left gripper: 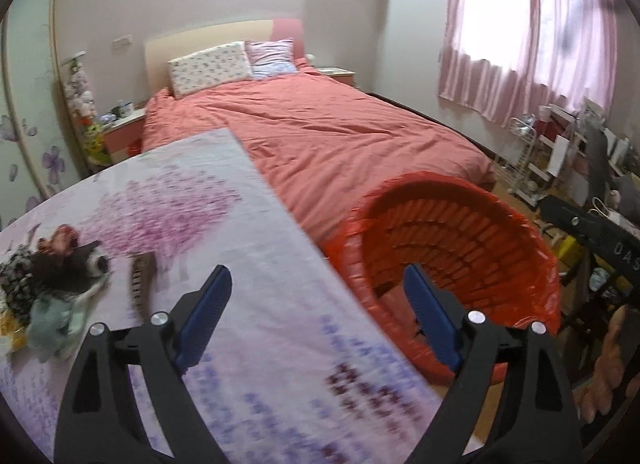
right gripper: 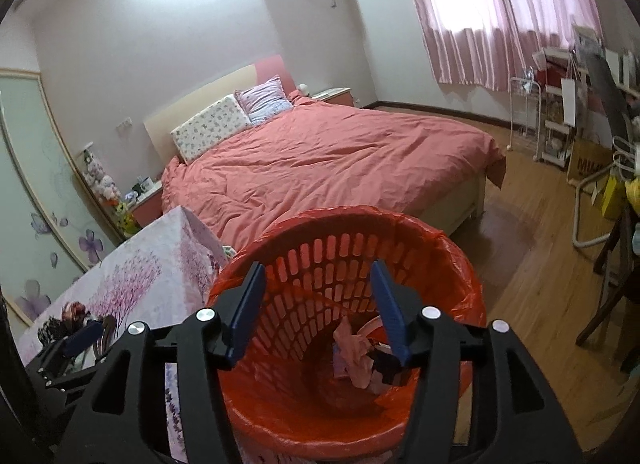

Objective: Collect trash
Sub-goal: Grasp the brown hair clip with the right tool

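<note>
Bedroom: bed with a salmon-pink cover sits well beyond both tongs, pink curtains on the window up and to the right, wooden floor off to the right.

Left gripper: jaws spread wide, nothing between the blue pads, nothing held. It sits over the edge of a table covered in a cloth with a purple blossom print; its left finger is over the cloth, its right finger over the rim of the red bin. Left of this gripper, on the cloth, a pile of trash: dark and checkered scraps, a pale green crumpled piece, something yellow at the far left edge. Items blurred, can't identify further. A dark comb-like object lies just ahead of the left finger, between it and the pile.

Right gripper: jaws about half open, empty. It points down into the red bin, a slotted basket lined with a red plastic bag. Directly below and between its fingers, at the bottom of the bin, lies crumpled pink trash with a few darker bits beside it. No contact with the pads visible.

Left gripper also shows in the right wrist view, low and to the left of the right gripper, over the table.
</note>
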`<control>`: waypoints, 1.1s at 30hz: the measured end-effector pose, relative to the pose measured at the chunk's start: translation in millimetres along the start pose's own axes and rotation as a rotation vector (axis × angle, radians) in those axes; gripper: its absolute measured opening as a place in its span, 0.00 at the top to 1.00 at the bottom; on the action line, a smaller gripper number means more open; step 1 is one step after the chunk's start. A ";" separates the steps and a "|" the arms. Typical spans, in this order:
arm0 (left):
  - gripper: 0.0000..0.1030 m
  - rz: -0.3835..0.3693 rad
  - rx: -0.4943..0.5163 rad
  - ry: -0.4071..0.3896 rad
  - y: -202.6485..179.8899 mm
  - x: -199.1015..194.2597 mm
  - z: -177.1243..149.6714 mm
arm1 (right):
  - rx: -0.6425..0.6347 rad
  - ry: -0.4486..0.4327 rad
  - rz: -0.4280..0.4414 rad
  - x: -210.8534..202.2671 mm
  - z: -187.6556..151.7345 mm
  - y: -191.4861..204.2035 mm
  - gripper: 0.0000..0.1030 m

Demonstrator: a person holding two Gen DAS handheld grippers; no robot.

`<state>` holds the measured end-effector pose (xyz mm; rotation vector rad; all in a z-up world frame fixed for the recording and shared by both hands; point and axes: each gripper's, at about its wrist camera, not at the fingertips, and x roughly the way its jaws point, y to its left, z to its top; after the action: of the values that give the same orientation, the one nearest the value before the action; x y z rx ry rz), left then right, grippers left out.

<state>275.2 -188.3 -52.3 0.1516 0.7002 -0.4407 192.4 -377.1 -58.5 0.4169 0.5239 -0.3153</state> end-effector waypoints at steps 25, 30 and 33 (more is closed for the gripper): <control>0.17 0.375 -0.308 -0.005 255.3 -105.2 -84.2 | -0.365 0.252 0.294 43.2 -71.3 212.0 0.51; 0.17 0.431 -0.324 -0.022 273.1 -110.6 -91.2 | -0.409 0.297 0.273 68.7 -79.2 240.7 0.61; 0.17 0.434 -0.332 -0.021 278.7 -111.7 -94.5 | -0.404 0.321 0.249 82.5 -81.1 245.6 0.66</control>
<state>266.6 126.4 -54.2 -0.0168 0.6882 0.0913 322.7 -141.4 -92.9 0.1349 0.8221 0.1027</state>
